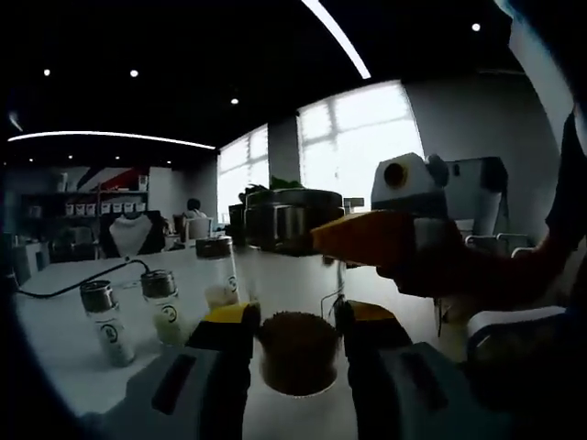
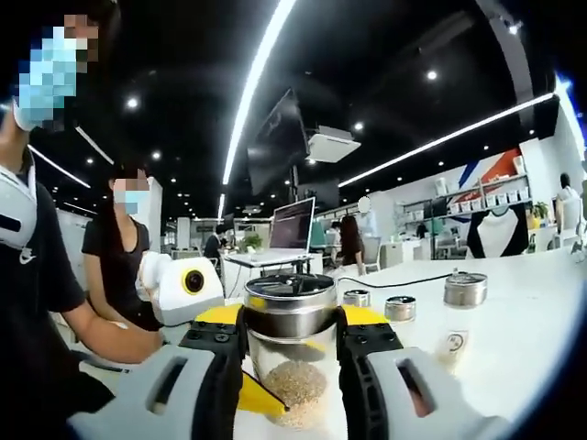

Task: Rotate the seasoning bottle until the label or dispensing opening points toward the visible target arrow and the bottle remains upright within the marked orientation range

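**Both grippers on one jar, set up for the twist**

The clear glass seasoning bottle with the shiny metal cap [image 2: 292,353] stands upright on the white table [image 2: 523,302], and the right gripper [image 2: 292,362] has its yellow-tipped black jaws pressed to either side of it, just below the cap. A high grip like that suits a turn about the bottle's own axis without tipping it. Pale grains sit in the bottom, level, which fits a jar held straight.

In the left gripper view, the left gripper [image 1: 295,344] has its jaws close in on what looks like the same bottle [image 1: 295,353], low down at the seasoning fill; they seem to touch the glass, probably steadying the base. The right gripper [image 1: 367,234] reaches across above it.

Three spare glass shaker bottles with metal lids [image 1: 160,307] stand grouped to one side, well apart, leaving room to turn. A black cable [image 1: 73,282] trails behind them. I can't make out an arrow or the label.

A person in a black shirt [image 2: 115,261] watches beyond.
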Motion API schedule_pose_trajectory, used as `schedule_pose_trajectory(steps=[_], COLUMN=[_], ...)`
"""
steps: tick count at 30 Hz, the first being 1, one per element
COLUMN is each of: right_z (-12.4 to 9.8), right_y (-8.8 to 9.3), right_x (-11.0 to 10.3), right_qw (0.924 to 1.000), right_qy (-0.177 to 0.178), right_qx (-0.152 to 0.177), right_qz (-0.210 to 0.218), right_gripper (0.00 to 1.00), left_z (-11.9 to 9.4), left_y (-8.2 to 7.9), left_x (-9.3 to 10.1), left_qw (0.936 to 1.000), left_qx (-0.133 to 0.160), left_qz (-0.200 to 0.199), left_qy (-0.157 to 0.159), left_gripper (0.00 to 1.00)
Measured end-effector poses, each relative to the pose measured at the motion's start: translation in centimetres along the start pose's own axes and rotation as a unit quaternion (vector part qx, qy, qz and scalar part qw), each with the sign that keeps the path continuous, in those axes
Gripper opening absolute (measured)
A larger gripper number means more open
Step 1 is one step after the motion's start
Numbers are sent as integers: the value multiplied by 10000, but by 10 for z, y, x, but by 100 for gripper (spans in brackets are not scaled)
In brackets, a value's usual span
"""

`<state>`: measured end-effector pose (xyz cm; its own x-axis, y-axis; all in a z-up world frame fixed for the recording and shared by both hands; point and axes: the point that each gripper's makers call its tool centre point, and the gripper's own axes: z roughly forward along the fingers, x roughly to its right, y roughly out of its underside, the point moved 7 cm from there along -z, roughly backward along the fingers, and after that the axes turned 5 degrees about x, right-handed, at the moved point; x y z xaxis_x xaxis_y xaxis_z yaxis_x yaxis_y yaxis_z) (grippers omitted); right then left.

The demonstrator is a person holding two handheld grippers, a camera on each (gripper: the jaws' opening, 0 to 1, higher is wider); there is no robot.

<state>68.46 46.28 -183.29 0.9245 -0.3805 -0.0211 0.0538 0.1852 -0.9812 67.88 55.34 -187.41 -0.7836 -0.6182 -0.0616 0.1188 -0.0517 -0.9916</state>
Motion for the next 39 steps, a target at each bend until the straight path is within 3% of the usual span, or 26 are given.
schedule_pose_trajectory(steps=[9, 15, 22, 31, 39], right_z=[11, 11, 8, 0, -9], right_y=[6, 5, 5, -2, -3], right_x=[3, 3, 10, 23, 40], right_qw=[9981, 9969, 9973, 9958, 9939], right_qy=[563, 657, 707, 895, 1052], right_qx=[-203, -257, -213, -195, -322], right_qz=[-164, -334, -58, -92, -115], right_gripper=[38, 37, 37, 37, 37], left_z=[1, 2, 3, -7, -24], left_y=[4, 6, 7, 11, 8], left_x=[-6, -13, -13, -20, -35], left_qw=[9981, 9985, 9999, 9995, 9985], left_qx=[-121, -6, 1, -110, -116], left_qz=[328, 363, 94, 185, 101], left_qy=[-506, -400, -113, -213, -530], left_gripper=[41, 41, 41, 56, 71])
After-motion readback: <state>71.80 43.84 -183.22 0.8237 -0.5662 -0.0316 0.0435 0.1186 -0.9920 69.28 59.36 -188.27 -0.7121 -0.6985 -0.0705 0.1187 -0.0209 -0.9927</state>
